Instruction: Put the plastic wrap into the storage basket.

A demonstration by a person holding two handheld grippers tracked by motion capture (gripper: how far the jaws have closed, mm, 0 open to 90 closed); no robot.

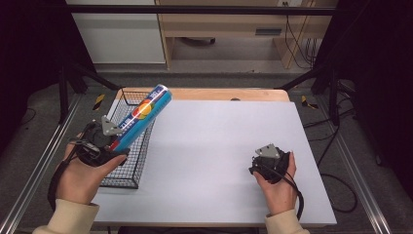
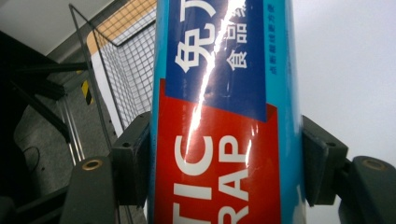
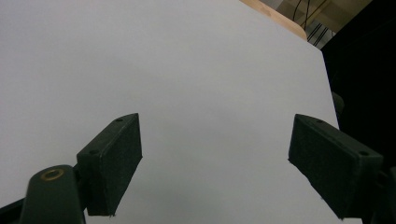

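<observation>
The left gripper [image 2: 224, 163] squeezes a long blue box of plastic wrap [image 1: 142, 117] tight between its jaws, tilted up over the wire basket [image 1: 127, 165]. The right gripper [image 3: 217, 163] has wide-apart jaws holding nothing, just above the white table [image 1: 219, 161].

Box of wrap [image 1: 142, 116]: cyan-blue body, dark blue panel with white characters, red panel with white capitals, a small orange-yellow patch near the middle. Basket [image 1: 127, 168] — black wire mesh. Table sheet [image 1: 219, 161] — plain pale grey, wood-coloured edge at the far side. Gripper pads [image 3: 112, 163] black; sleeves [image 1: 68, 219] cream.
</observation>
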